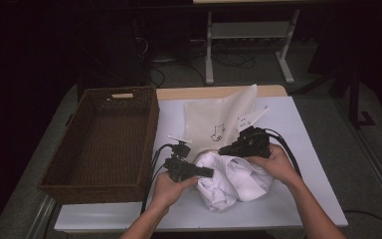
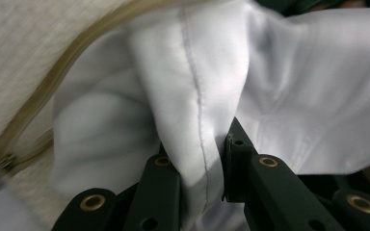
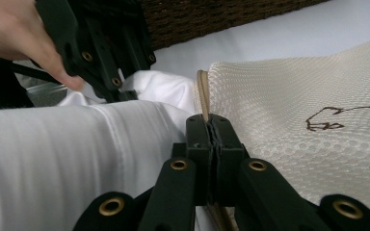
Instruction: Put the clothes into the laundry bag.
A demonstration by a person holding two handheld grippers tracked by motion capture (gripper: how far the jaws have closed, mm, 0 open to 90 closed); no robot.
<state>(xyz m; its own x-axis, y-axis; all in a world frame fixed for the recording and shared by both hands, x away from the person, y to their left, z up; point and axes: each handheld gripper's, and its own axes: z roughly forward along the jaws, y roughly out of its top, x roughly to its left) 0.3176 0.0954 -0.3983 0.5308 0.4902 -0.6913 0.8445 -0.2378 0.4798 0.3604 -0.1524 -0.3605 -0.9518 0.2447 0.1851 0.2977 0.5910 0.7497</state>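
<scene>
White table [image 1: 298, 149] carries wicker basket [image 1: 104, 144], mesh bag [image 1: 214, 119], white garment [image 1: 234, 181].

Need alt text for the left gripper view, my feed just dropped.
The left tongs pinch a seamed fold of white cloth, which bunches up across most of the frame. At upper left lies a cream mesh bag, with its tan zipper running beside the cloth.

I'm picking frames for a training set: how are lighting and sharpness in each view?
High view: dim overall, surroundings nearly black, the white garment brightest, wicker basket dark but readable. Left gripper view: close, soft focus, mesh bag at upper left blurred, garment seam sharp enough. Right gripper view: evenly lit, the bag's weave crisp, the hand at upper left slightly blurred.
</scene>
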